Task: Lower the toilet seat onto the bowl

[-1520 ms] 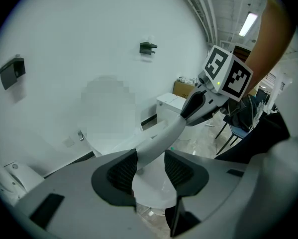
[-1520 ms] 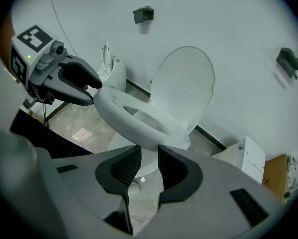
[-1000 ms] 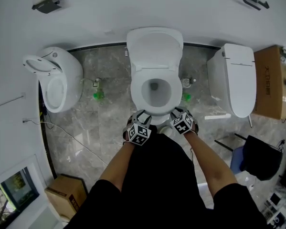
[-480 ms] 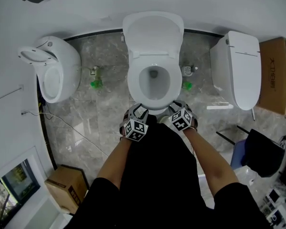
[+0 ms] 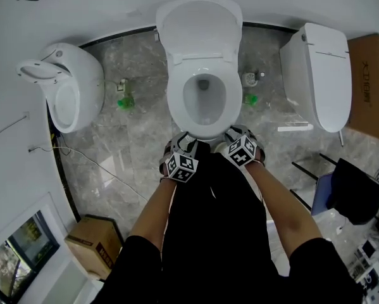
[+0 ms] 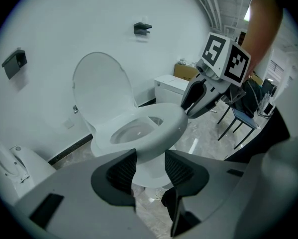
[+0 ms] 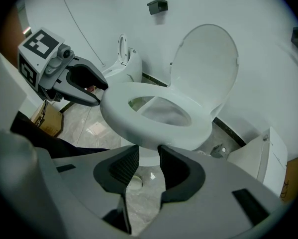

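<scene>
A white toilet stands against the wall with its lid (image 5: 198,24) upright. Its seat (image 5: 176,101) lies flat on the bowl. In the left gripper view the seat (image 6: 161,129) is just beyond my jaws, with the lid (image 6: 99,88) behind it. My left gripper (image 5: 188,147) hovers at the bowl's front left, open and empty (image 6: 149,159). At the front right my right gripper (image 5: 231,142) is open too, with nothing between its jaws (image 7: 148,156), below the seat's front edge (image 7: 139,121). Each gripper shows in the other's view: right gripper (image 6: 201,96), left gripper (image 7: 84,88).
A second white toilet (image 5: 62,94) with its seat up stands at the left. A closed one (image 5: 319,75) stands at the right beside a cardboard box (image 5: 369,84). Another box (image 5: 91,242) sits lower left, a black chair (image 5: 354,195) lower right. A cable (image 5: 94,166) crosses the marble floor.
The toilet has slid upward in the head view as the view shifted. Both grippers stay at the bowl's front. The seat and lid have not moved.
</scene>
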